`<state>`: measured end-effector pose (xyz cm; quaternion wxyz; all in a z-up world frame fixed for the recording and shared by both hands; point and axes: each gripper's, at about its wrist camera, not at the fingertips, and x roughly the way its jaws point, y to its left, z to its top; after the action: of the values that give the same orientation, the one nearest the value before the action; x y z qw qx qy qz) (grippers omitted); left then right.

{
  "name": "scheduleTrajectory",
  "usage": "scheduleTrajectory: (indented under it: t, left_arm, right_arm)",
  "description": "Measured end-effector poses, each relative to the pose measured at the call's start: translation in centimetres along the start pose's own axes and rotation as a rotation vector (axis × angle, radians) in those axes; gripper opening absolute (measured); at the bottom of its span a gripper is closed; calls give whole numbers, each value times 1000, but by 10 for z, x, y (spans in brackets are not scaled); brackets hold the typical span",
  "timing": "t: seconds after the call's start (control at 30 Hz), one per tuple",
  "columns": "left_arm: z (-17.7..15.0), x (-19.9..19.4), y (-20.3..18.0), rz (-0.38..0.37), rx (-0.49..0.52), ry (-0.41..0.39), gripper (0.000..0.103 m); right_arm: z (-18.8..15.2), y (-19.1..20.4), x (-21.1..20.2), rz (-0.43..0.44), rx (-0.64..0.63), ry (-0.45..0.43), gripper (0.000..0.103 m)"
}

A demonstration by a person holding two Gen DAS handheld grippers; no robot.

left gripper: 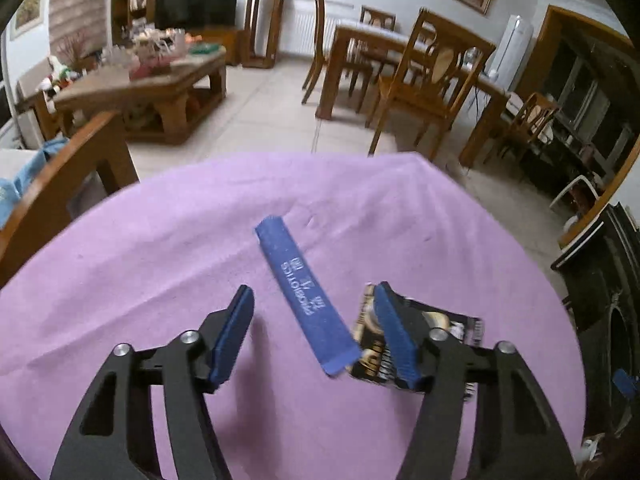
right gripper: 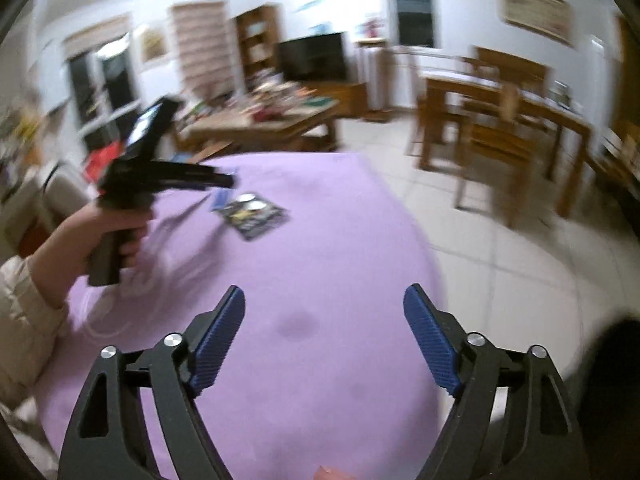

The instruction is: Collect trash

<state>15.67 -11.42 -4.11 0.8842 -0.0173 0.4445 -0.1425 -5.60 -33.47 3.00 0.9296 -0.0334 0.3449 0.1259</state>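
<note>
Hovering over a desk draped in a lilac fleece cloth (left gripper: pixel 168 240): the left hand-held gripper (left gripper: pixel 314 334), black-armed with ribbed blue pads, jaws parted and pressing on nothing. Lying flat on the cloth between those jaws: a long blue rectangular wrapper with pale lettering (left gripper: pixel 306 296), running slantwise away from the camera. Touching its near end, partly hidden behind the right-side finger (left gripper: pixel 394 340): a crumpled black and gold foil packet (left gripper: pixel 444 326), also lying flat on the cloth.

Hanging nearer the desk's close edge, well apart from both pieces of trash: the right hand-held gripper (right gripper: pixel 324 334), jaws spread wide, bare cloth alone showing between the pads. Showing in the blurred right wrist view: a hand (right gripper: pixel 120 232) in a cream sleeve (right gripper: pixel 24 312), wrapping the black grip of the left tool and pointing it toward the packet and wrapper on the far left part of the cloth.

Standing beyond the desk on a pale tiled floor (left gripper: pixel 272 112): a wooden dining table with chairs (left gripper: pixel 404 64) and a cluttered wooden coffee table (left gripper: pixel 160 80).
</note>
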Motion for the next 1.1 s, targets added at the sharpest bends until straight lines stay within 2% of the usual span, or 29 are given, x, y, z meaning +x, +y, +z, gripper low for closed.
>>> scheduleTrajectory:
  t: [0.1,0.17,0.27,0.33,0.43,0.53,0.67,0.73,0.77,0.8,0.87,1.0,1.1]
  left_arm:
    - [1,4,-4,41,57,-22,52]
    - [1,5,-7,56,90,-28,44]
    - [2,5,-4,50,117,-28,26]
    - [3,5,6,30,93,-30,20]
    - [3,3,20,18,54,-35,17]
    - [3,0,25,12,40,-47,17]
    - [4,-1,23,-12,37,-42,17]
    - [2,-2,22,-39,36,-36,17]
    - [3,-1,24,-52,44,-33,17]
    - [2,0,22,-62,52,-30,17]
    - [-1,0,16,-94,75,-24,17]
    - [-8,1,4,-104,127,-9,17]
    - [-9,-1,8,-128,124,-1,17]
  right_arm:
    - [27,25,32,27,-104,41,81]
    - [43,38,55,60,-151,72,81]
    - [60,45,88,85,-166,123,81]
    - [69,47,110,82,-167,159,81]
    - [80,51,143,86,-160,236,81]
    - [86,53,168,52,-114,290,79]
    - [93,49,182,78,-35,262,56]
    - [98,43,185,134,40,261,28]
    - [100,38,189,187,94,271,20]
    - [100,34,190,211,123,276,8]
    - [99,31,191,231,149,265,5]
    - [96,19,188,361,268,275,4]
    - [96,9,183,391,335,288,6]
